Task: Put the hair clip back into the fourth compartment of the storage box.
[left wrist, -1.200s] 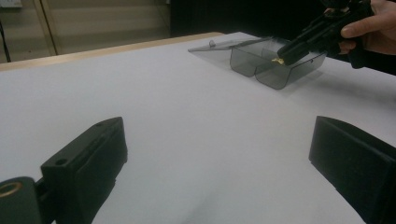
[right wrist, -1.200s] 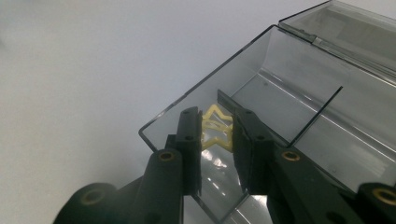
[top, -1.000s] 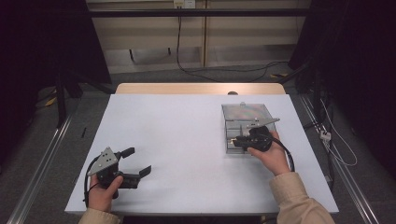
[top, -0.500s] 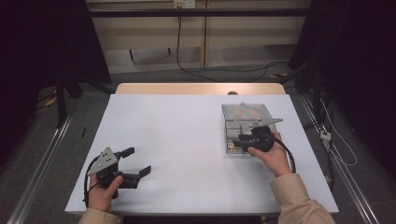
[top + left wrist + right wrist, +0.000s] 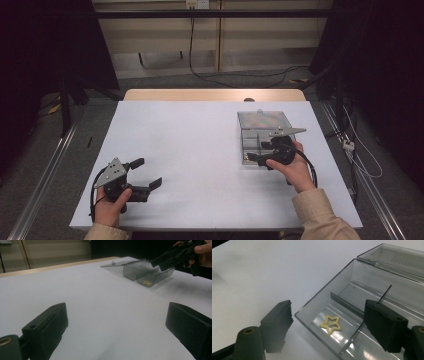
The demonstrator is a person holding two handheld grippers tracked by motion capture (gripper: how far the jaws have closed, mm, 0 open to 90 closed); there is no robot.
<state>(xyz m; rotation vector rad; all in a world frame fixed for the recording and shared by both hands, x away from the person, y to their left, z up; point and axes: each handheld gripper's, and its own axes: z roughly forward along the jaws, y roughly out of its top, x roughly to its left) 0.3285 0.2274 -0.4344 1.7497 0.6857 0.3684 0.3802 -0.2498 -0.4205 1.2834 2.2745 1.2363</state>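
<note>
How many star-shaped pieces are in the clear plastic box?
1. A pale yellow star-shaped outline piece lies flat on the floor of the near corner compartment of the clear plastic box, between the right tongs' open jaws. The tongs' jaw covers part of another compartment, so more could be hidden.

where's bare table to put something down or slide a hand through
The widest bare stretch of table runs between the left tongs and the clear box, back to the far edge. It is tight at the right side, where the right tongs sit at the box holding a yellow star.
</note>
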